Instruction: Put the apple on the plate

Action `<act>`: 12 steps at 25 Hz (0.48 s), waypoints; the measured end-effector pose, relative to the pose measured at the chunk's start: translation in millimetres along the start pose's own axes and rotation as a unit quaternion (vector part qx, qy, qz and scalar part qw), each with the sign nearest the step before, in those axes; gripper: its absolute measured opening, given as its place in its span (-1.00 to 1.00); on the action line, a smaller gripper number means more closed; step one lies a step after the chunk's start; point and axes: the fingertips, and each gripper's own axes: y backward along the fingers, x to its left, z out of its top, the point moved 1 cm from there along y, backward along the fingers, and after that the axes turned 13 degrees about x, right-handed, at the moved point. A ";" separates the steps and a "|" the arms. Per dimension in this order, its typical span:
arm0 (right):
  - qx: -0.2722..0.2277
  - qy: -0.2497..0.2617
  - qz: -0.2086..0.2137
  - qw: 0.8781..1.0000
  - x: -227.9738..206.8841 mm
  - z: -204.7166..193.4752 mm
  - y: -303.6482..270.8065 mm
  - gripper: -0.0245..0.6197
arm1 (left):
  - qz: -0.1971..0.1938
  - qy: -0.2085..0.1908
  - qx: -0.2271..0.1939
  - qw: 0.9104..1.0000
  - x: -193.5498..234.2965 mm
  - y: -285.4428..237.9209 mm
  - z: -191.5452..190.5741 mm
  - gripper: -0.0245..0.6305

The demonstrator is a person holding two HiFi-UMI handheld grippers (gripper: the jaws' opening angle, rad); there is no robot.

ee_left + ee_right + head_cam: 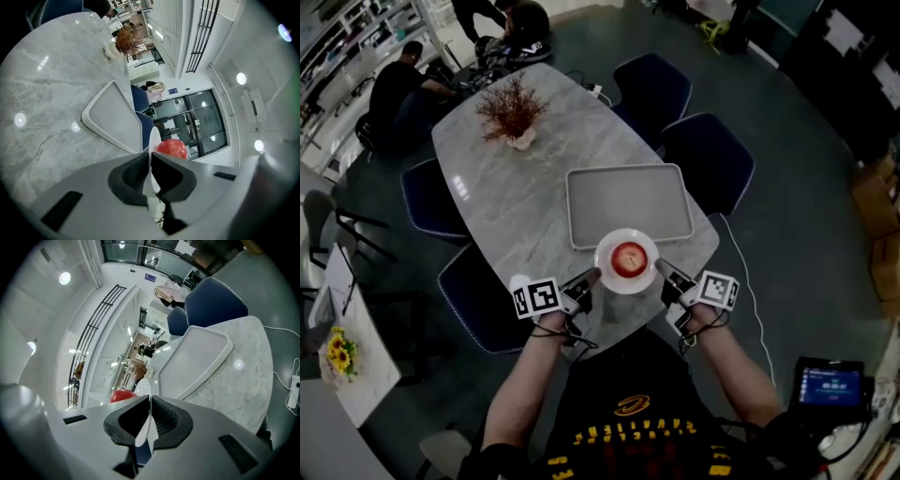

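Observation:
A red apple [629, 259] lies on a small white plate [610, 278] at the near end of the marble table [506, 187]. My left gripper [592, 277] is shut on the plate's left rim and my right gripper [660, 268] is shut on its right rim. In the left gripper view the plate [153, 140] shows edge-on between the jaws of the left gripper [151, 171], with the apple [172, 147] just behind. In the right gripper view the plate [143, 389] is also edge-on in the right gripper [149, 420], the apple [123, 395] to its left.
A grey tray [628, 203] lies just beyond the plate. A vase of red dried branches [513, 111] stands at the table's far end. Dark blue chairs [709, 159] ring the table. People sit past the far end [403, 89].

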 end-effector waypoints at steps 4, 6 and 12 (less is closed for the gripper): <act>-0.001 -0.022 0.016 1.000 -10.7 48.9 2.4 -0.83 | 0.001 -0.005 0.000 1.000 -11.8 -38.2 33.7 -0.86; -0.003 -0.019 0.029 0.999 -10.6 63.3 0.4 -0.84 | 0.004 -0.007 -0.003 1.000 -14.9 -46.8 44.2 -0.86; 0.001 -0.011 0.037 0.999 -4.1 73.1 -6.3 -0.84 | 0.000 -0.011 -0.011 1.000 -19.1 -43.4 57.3 -0.87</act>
